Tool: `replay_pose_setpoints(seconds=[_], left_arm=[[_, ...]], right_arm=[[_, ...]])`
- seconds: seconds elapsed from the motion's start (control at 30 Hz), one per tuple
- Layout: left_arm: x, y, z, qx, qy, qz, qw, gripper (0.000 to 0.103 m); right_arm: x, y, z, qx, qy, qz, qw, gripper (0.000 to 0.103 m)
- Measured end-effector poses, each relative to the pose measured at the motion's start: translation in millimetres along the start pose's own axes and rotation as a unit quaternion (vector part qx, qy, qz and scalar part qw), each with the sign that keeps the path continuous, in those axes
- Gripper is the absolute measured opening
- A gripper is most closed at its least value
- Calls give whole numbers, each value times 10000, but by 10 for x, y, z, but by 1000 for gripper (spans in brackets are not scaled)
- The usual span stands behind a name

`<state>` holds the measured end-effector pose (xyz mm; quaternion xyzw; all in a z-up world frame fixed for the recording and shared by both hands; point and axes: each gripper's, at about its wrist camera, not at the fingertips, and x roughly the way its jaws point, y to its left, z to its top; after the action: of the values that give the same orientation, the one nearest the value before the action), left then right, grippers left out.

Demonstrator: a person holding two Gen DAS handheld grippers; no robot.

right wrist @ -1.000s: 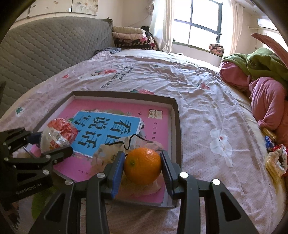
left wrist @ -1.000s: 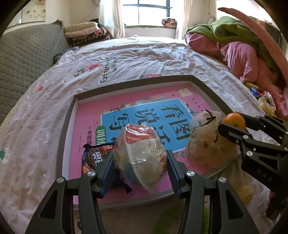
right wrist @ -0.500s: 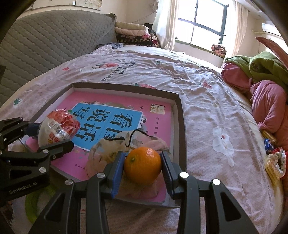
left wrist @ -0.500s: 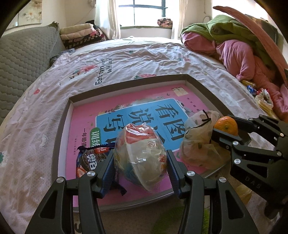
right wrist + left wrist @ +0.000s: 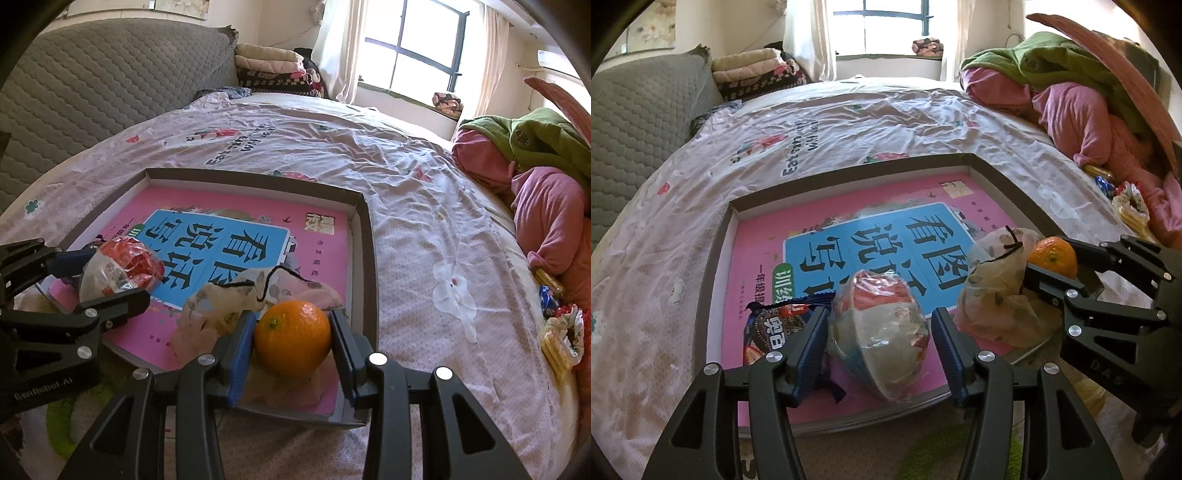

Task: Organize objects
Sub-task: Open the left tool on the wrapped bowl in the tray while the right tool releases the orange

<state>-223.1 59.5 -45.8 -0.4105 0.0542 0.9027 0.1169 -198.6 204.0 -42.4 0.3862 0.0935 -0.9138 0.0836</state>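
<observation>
A shallow grey box tray (image 5: 716,258) (image 5: 364,236) lies on the bed with a pink and blue book (image 5: 886,236) (image 5: 229,236) in it. My left gripper (image 5: 879,336) is shut on a plastic-wrapped bowl (image 5: 882,328) (image 5: 118,269) over the tray's near edge. My right gripper (image 5: 293,339) is shut on an orange (image 5: 291,338) (image 5: 1052,256) over the tray's near right corner. A floral drawstring pouch (image 5: 993,295) (image 5: 225,299) lies in the tray beside the orange. A dark snack packet (image 5: 772,328) lies in the tray left of the bowl.
The bed has a wrinkled pink printed sheet (image 5: 406,177). Pink and green bedding (image 5: 1071,96) is piled at the right. Small snack packets (image 5: 557,328) lie at the right edge. A grey quilted headboard (image 5: 92,81) and folded blankets (image 5: 753,70) stand at the far left.
Both grippers have moved slightly forward and up over the tray, each keeping hold of its object. The far window and bedding show more.
</observation>
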Motion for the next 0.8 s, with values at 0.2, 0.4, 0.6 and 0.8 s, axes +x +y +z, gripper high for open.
replay_pose_setpoints(seconds=[0.2, 0.4, 0.6, 0.8], left_arm=[[-39, 44, 25, -120, -45, -5, 9999, 61], [-89, 67, 47, -204, -97, -29, 9997, 67], [-118, 106, 60, -297, -108, 10, 9995, 71], [-155, 87, 62, -298, -123, 2, 9995, 72]], right_arm=[[-18, -66, 19, 100, -32, 14, 9999, 41], [-29, -101, 24, 167, -41, 9, 9999, 43], [-42, -115, 36, 189, -42, 6, 9998, 45], [-78, -116, 49, 219, -95, 11, 9997, 45]])
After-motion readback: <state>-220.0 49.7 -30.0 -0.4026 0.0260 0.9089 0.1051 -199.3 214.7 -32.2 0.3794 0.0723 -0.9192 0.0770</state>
